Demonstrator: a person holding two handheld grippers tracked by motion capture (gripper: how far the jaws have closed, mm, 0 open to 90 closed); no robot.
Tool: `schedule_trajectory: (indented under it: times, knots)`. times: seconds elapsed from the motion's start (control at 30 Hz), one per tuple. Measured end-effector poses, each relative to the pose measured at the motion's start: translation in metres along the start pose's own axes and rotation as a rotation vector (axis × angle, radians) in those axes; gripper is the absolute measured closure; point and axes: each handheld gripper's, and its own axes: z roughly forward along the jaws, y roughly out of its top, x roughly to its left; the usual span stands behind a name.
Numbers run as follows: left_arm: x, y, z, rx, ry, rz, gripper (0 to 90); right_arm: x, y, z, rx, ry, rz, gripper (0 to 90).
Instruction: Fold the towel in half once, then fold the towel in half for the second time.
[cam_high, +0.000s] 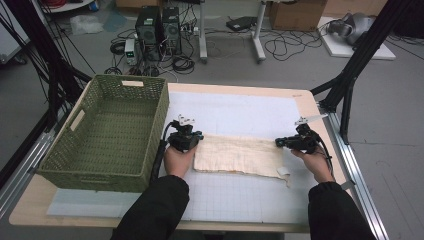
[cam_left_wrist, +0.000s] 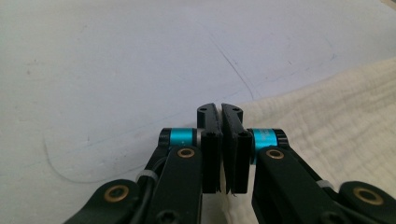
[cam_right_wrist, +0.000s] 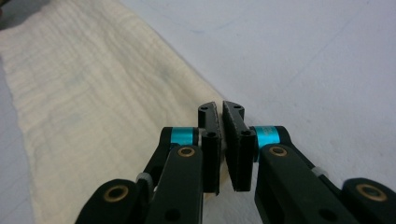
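A lab: computer towers (cam_high: 159, 27) and cables (tangled) (cam_high: 290, 46) on the floor.

A basket (cam_high: 107, 132) stands on the desk's (cam_high: 30, 202) left side, reaching from its far edge almost to the near edge. A mat (cam_high: 240, 112) covers the rest. On the mat, right of the basket, lies a cloth (cam_high: 237, 155), the left tongs (cam_high: 192, 136) at its left end and the right tongs (cam_high: 280, 143) at its right end.

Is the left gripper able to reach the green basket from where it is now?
Probably yes. The left gripper sits at the left end of the cream cloth, and the green basket stands just beside it on the table. Nothing lies between them. Its jaws are closed at the cloth's edge and would have to open first.
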Motion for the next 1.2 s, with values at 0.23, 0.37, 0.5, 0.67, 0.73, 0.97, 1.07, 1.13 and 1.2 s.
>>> schedule_trajectory:
  times: [0.23, 0.37, 0.5, 0.67, 0.73, 0.97, 1.07, 1.13, 1.2]
  knots:
    - [-0.008, 0.000, -0.019, -0.068, -0.020, 0.027, 86.1, 0.013, -0.001, -0.014, -0.060, 0.030, -0.035, 85.6]
    - [-0.011, -0.003, -0.031, -0.104, -0.040, 0.049, 86.2, 0.021, -0.010, -0.023, -0.083, 0.044, -0.042, 85.7]
    - [-0.019, -0.010, -0.040, -0.102, -0.051, 0.093, 86.0, 0.029, -0.023, -0.032, -0.108, 0.056, -0.052, 85.6]
    - [-0.025, -0.027, -0.052, -0.085, -0.072, 0.123, 85.9, 0.044, -0.033, -0.036, -0.104, 0.072, -0.099, 84.8]
    - [-0.027, -0.033, -0.057, -0.070, -0.078, 0.125, 85.8, 0.048, -0.037, -0.038, -0.105, 0.077, -0.109, 84.2]
    - [-0.031, -0.052, -0.062, 0.015, -0.097, 0.132, 83.0, 0.061, -0.055, -0.034, -0.045, 0.095, -0.134, 76.7]
    - [-0.032, -0.049, -0.068, -0.001, -0.121, 0.116, 67.6, 0.062, -0.059, -0.037, -0.039, 0.100, -0.123, 66.5]
    - [-0.033, -0.045, -0.073, -0.026, -0.138, 0.117, 61.1, 0.064, -0.056, -0.045, -0.090, 0.102, -0.118, 61.2]
    - [-0.036, -0.039, -0.075, -0.042, -0.140, 0.118, 57.1, 0.066, -0.051, -0.049, -0.121, 0.099, -0.111, 60.5]
